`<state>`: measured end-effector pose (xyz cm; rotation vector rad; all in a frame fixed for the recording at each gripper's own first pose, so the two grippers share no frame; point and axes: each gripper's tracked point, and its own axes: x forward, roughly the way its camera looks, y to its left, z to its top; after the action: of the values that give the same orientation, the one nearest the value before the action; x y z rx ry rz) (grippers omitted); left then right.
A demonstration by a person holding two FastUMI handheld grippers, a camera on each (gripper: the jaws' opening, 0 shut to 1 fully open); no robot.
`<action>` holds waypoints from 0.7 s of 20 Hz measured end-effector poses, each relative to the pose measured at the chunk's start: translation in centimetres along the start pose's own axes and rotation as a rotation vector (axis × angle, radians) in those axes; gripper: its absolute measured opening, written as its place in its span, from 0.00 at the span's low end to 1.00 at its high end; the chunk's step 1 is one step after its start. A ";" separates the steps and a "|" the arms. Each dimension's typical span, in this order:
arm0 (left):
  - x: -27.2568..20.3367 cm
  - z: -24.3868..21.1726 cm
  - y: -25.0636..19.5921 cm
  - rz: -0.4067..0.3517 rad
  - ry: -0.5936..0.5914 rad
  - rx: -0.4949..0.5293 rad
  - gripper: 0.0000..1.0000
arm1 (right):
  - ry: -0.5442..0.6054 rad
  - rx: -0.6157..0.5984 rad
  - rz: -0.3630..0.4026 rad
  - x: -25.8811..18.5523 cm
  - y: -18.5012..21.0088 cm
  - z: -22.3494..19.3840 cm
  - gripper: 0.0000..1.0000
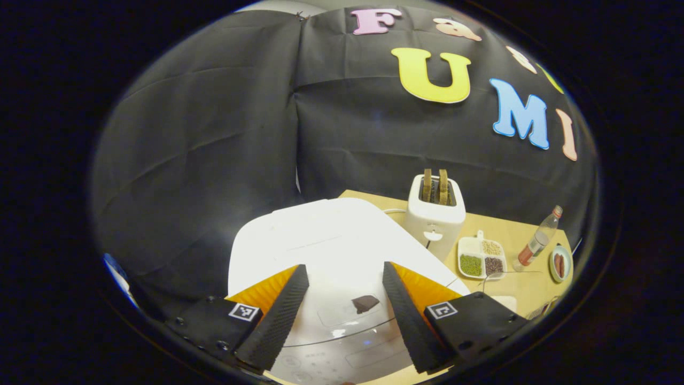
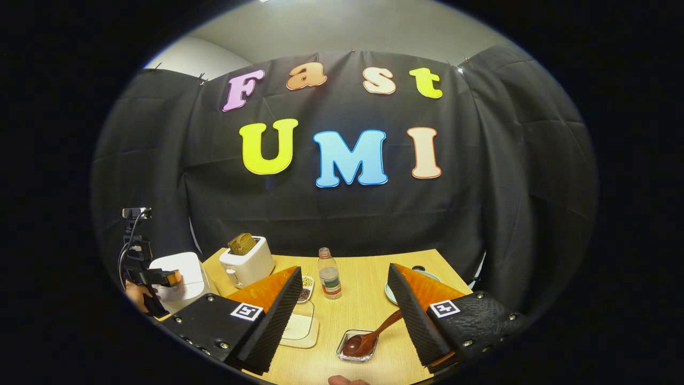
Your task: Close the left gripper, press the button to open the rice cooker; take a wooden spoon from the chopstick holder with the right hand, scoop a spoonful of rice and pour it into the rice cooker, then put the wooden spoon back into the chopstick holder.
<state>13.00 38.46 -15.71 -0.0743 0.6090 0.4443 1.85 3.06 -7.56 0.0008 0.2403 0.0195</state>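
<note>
Rice cooker (image 1: 331,251) sits right under my left tongs (image 1: 344,315), which stand apart above its closed white lid; I judge that shell hard and slick, so a closed tip should press squarely on the button. My right tongs (image 2: 342,315) also gape, empty, over the desk (image 2: 368,283). Beyond them the wooden spoon (image 2: 374,334) rests in a small glass dish (image 2: 357,346): light, stiff, best pinched mid-handle.

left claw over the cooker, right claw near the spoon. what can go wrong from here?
1. The left claw is open over the rice cooker, with the dark button between its fingers. Pressing now, the fingers would likely land either side of it. Close first.
2. The wooden spoon rests with its bowl in a small glass dish. The open right claw could drag or tip the dish.
</note>
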 end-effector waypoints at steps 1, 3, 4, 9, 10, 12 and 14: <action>0.1 0.1 0.0 -0.010 -0.001 0.010 0.98 | -0.004 -0.001 -0.002 0.0 0.0 0.1 0.97; 0.0 0.1 0.0 -0.027 0.006 0.016 0.98 | -0.013 -0.002 -0.008 -0.1 0.2 0.5 0.97; -0.1 0.0 0.0 -0.031 0.008 0.016 0.98 | -0.020 -0.001 -0.009 -0.2 0.4 0.7 0.97; -0.6 1.8 -1.2 -0.089 -0.047 -0.033 0.94 | -0.065 -0.020 -0.016 -0.4 0.9 2.4 0.98; -0.7 2.9 -1.7 -0.107 -0.087 -0.026 0.97 | -0.076 -0.023 -0.014 -0.4 1.0 2.8 0.98; -1.3 5.2 -2.4 -0.142 -0.188 -0.012 0.95 | -0.101 -0.015 0.004 -0.4 1.6 3.6 0.98; -2.3 7.3 -3.3 -0.181 -0.286 -0.007 0.97 | -0.131 -0.005 0.011 -0.4 1.9 4.6 0.98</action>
<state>16.60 36.02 -8.63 -0.0707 0.3160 0.2746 2.50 4.93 -2.93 -0.0014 0.1089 0.0311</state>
